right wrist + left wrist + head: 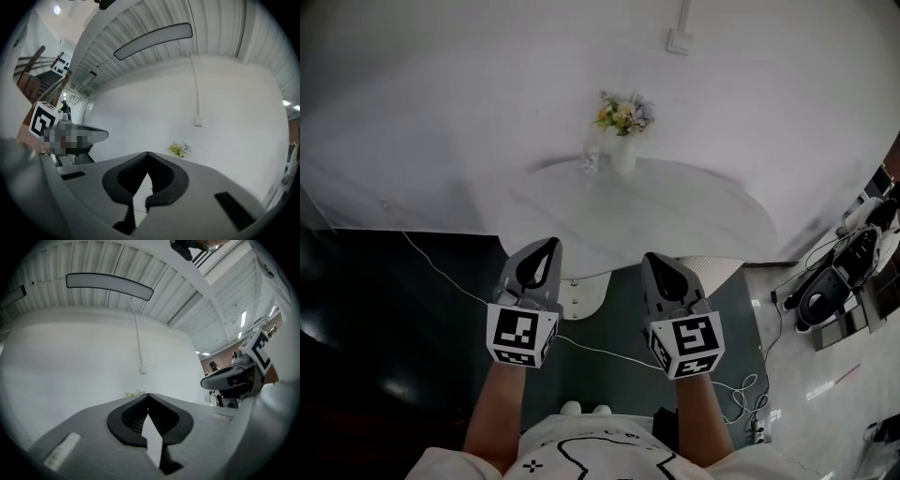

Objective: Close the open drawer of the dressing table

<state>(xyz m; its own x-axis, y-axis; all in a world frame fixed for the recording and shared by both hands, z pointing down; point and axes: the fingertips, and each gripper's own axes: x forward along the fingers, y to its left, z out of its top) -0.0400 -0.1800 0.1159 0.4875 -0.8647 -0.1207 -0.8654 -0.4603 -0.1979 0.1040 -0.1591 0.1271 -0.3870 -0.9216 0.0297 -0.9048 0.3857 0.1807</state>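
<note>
Right now you hold both forearms straight out ahead of you, side by side and a little apart, wrists level and marker cubes facing up at you. Your left gripper [551, 242] points at the front edge of the table [675, 216]. Its own view shows the two dark pads meeting at the tips, clenched with nothing between them. Your right gripper [649, 255] lies parallel to it and aims the same way. Its pads are likewise pressed together at the tips and hold nothing. Neither gripper touches the table; both hover short of it, above the dark floor [384, 309].

The table is white with a rounded top and stands against a white wall. Near the wall on that top stand a vase [623, 155] of flowers [622, 114] and, just beside it on the left, a glass [592, 159].

Under the front edge, a white rounded piece with two small knobs juts out toward you; this looks like the open drawer [584, 298]. In the head view it sits between your two grippers, just beside the left one and lower than both. How far it is pulled out you cannot tell from here. A thin white cable [441, 272] trails across the floor below your hands.
</note>
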